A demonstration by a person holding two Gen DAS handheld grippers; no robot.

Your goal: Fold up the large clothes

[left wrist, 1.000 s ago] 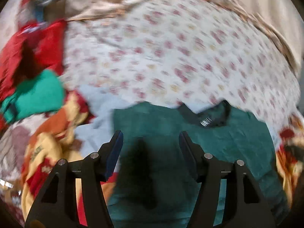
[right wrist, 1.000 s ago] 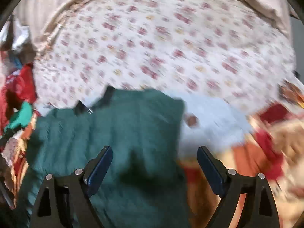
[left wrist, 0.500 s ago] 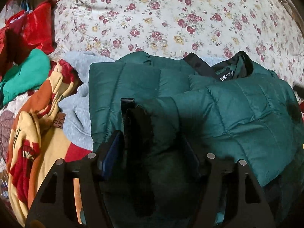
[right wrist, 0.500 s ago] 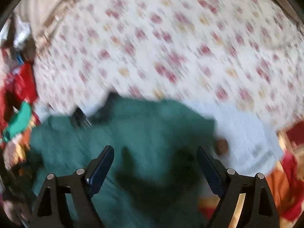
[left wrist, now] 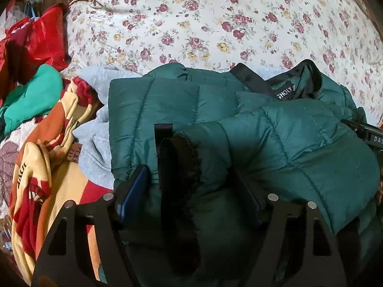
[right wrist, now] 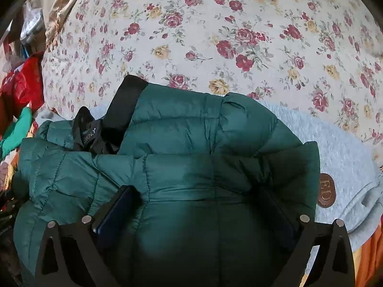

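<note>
A dark green quilted puffer jacket [left wrist: 275,134] lies on the flowered bed sheet [left wrist: 215,24], black collar at the far side. My left gripper [left wrist: 191,186] stands open around the jacket's black-cuffed sleeve end [left wrist: 179,167], its fingers on both sides of it. In the right wrist view the same jacket [right wrist: 191,143] fills the middle. My right gripper [right wrist: 203,205] is open wide, its fingers pressed against the jacket's bulk on either side.
A grey sweatshirt [right wrist: 335,148] with a brown round patch lies under the jacket. An orange, yellow and red blanket [left wrist: 47,167], a bright green garment [left wrist: 31,95] and a red bag [left wrist: 43,40] lie at the left.
Both grippers have come down onto the jacket. The jacket now lies bunched, with a sleeve folded across its front between the left fingers.
</note>
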